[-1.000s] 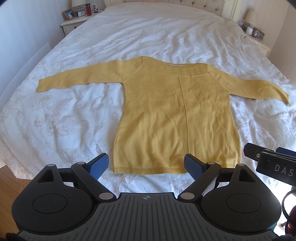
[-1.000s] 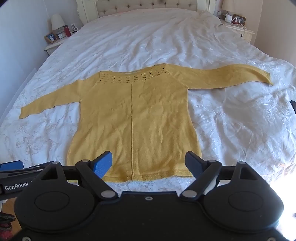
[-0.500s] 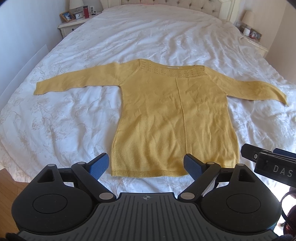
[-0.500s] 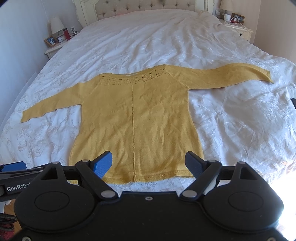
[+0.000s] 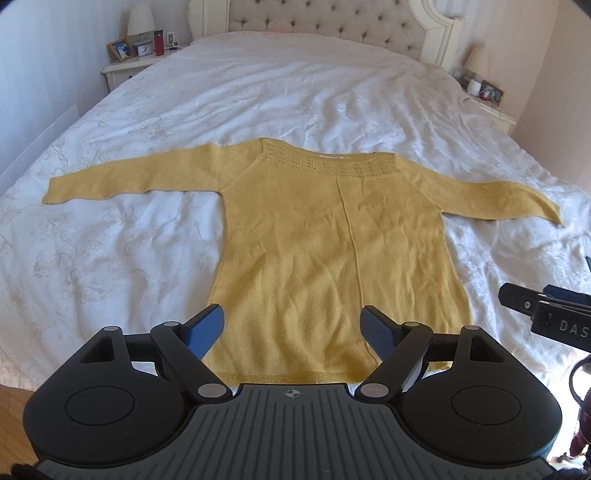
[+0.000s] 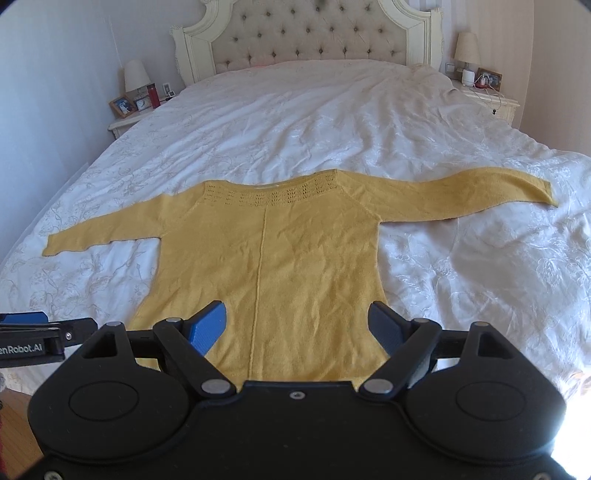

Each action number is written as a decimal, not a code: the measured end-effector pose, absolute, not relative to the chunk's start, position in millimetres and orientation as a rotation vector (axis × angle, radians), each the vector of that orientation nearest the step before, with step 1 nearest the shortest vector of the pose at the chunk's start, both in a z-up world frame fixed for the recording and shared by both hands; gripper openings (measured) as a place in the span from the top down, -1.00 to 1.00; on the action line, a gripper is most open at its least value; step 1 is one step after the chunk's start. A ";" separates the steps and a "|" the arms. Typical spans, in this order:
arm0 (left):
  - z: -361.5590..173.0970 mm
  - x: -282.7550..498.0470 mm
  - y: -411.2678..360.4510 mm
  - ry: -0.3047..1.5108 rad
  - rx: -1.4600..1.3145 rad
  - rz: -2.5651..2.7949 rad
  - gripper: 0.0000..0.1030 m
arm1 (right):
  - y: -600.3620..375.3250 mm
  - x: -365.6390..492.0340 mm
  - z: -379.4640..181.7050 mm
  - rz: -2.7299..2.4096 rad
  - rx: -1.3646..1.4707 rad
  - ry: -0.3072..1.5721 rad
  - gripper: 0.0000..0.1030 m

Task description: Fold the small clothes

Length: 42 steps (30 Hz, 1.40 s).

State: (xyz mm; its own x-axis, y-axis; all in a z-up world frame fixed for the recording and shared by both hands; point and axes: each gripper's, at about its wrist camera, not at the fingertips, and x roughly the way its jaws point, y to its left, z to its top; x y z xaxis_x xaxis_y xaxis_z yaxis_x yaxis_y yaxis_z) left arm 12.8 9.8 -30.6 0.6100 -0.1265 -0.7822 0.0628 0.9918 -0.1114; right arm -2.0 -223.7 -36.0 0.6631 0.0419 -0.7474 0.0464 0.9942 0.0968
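A yellow long-sleeved knit top (image 5: 332,240) (image 6: 269,266) lies flat on the white bed (image 5: 110,240), sleeves spread to both sides, hem toward me. My left gripper (image 5: 293,325) hangs over the hem's left half, blue fingers (image 5: 207,326) apart and closing, pads not pressing on the cloth. My right gripper (image 6: 297,323) hangs over the hem's right half, its jaws also closing with only the flat fabric seen behind them. Each gripper shows at the edge of the other's view.
A tufted headboard (image 6: 314,33) stands at the far end. Nightstands with lamps and photo frames flank the bed, left (image 5: 129,62) and right (image 6: 491,96). Wooden floor (image 5: 14,402) shows at the near left corner.
Both grippers sank and moved forward over the hem, tilting up so the headboard came into view. Both pairs of fingers have drawn somewhat closer together.
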 end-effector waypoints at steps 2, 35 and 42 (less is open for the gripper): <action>-44.9 15.1 10.6 0.918 -0.109 -0.127 -0.56 | -238.2 3.6 -58.1 -0.005 0.118 0.897 -0.19; -217.8 41.4 -48.1 1.255 0.263 -0.153 -0.54 | -342.2 50.7 -214.3 0.133 0.304 1.285 0.33; -168.0 20.7 -18.4 1.174 0.099 -0.129 -0.43 | -355.9 40.8 -168.9 0.203 0.255 1.282 0.80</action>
